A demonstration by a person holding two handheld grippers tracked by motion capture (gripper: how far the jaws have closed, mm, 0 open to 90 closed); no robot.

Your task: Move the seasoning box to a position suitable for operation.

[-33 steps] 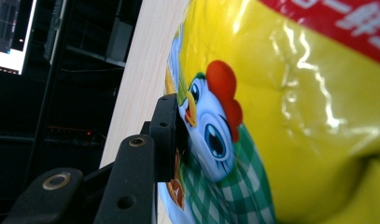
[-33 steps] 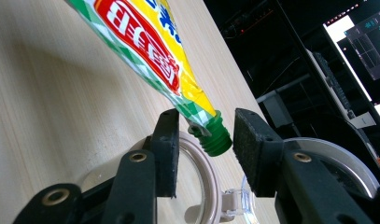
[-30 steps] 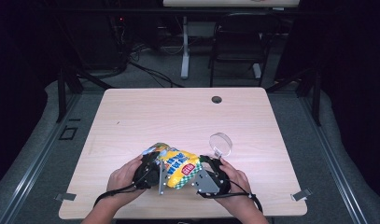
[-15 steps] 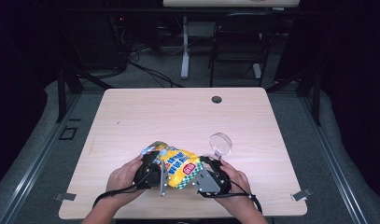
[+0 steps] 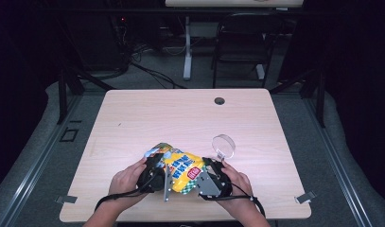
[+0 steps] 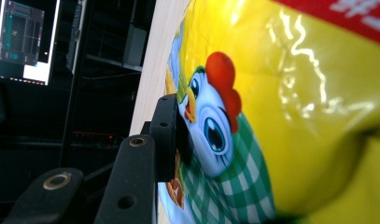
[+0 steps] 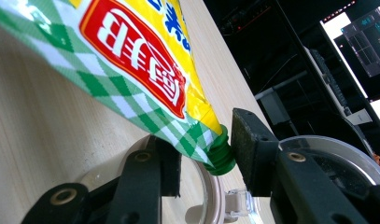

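From the high view the yellow snack pouch [image 5: 179, 166] lies near the front edge of the table [image 5: 133, 118], left gripper [image 5: 154, 172] and right gripper [image 5: 210, 178] at either end, a clear lid [image 5: 223, 145] just beyond. Left gripper view: one jaw presses the pouch's chicken print, so it's grasping the pouch. Right gripper view: jaws released, straddling the green spout [image 7: 220, 151]

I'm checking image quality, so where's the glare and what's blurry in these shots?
Left gripper view: glare streaks across the yellow pouch, whose near lower edge is soft. Right gripper view: the pouch's top-left corner blurs. High view: even light on the table, dark surroundings.
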